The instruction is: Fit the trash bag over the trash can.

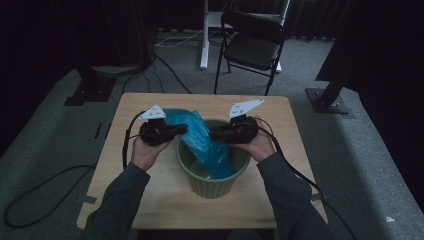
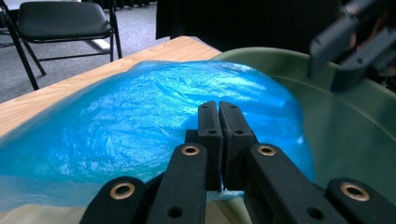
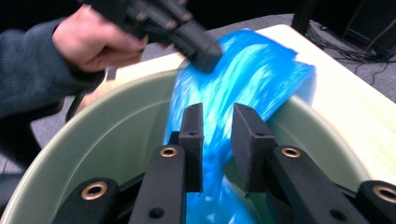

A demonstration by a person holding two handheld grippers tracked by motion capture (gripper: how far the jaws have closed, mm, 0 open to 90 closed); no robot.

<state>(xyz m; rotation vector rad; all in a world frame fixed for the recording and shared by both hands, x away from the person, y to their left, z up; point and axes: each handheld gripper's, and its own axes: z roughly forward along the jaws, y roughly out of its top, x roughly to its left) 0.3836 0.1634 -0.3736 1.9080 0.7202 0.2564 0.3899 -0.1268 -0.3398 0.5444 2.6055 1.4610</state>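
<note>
Item one, nearest: my left tool [image 2: 218,140], jaws pressed together on a fold of the blue plastic bag [image 2: 140,126], pinching it at the bin's left rim, I judge to drape the liner over the edge. Item two: my right tool [image 3: 217,140], jaws standing narrowly apart with the bag film running between them, pads not pressing. Item three: green waste bin [image 1: 212,182], centre of the wooden tabletop [image 1: 130,107], the bag hanging partly inside, partly spilling out far-left. Item four: folding chair [image 1: 252,42], far, on the floor. No brand, label or legible writing on any item.
</note>
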